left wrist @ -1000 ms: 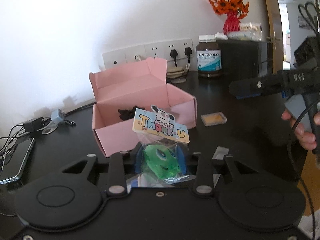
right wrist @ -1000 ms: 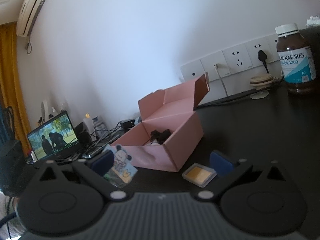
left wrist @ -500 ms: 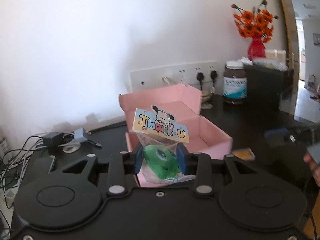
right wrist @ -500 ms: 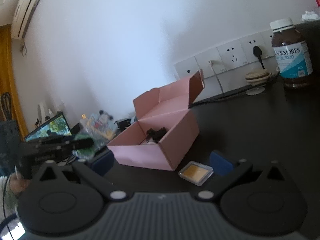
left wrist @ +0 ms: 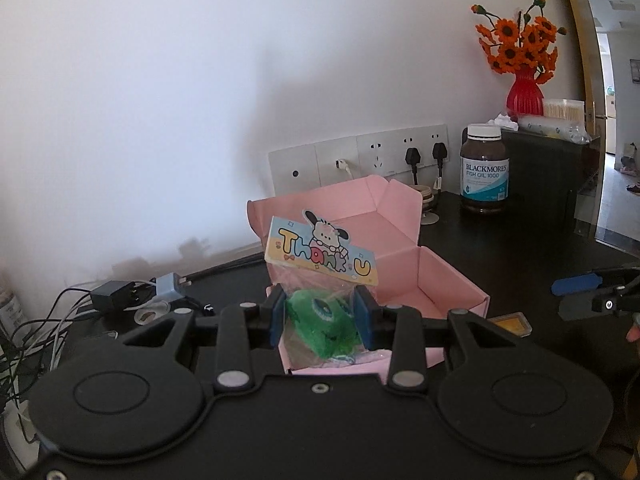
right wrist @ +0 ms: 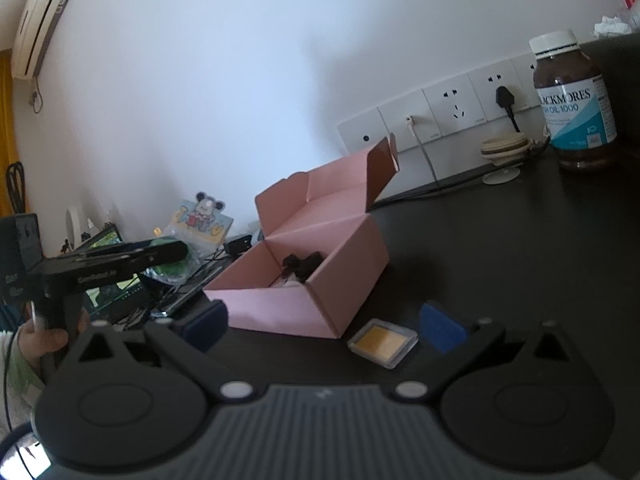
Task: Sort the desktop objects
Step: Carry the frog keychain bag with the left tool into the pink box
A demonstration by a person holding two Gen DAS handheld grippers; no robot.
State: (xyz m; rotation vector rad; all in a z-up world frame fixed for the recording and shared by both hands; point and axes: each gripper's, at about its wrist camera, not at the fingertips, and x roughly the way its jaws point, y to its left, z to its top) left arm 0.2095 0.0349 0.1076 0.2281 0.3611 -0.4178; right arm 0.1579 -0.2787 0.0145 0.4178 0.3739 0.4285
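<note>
The clear gift bag (left wrist: 322, 312), holding a green toy under a "Thank U" card, is clamped between the 2 blue pads of the left gripper (left wrist: 322, 316), raised off the desk at the near edge of the open pink box (left wrist: 436, 280). A dark item (right wrist: 302, 266) lies inside the box; what it is cannot be made out. The right gripper (right wrist: 324, 322) is spread wide and holds nothing, its right pad just beside a small clear case with a yellow insert (right wrist: 383, 342). A fish oil bottle (left wrist: 484, 168) stands far right on the black desk (right wrist: 500, 240).
</note>
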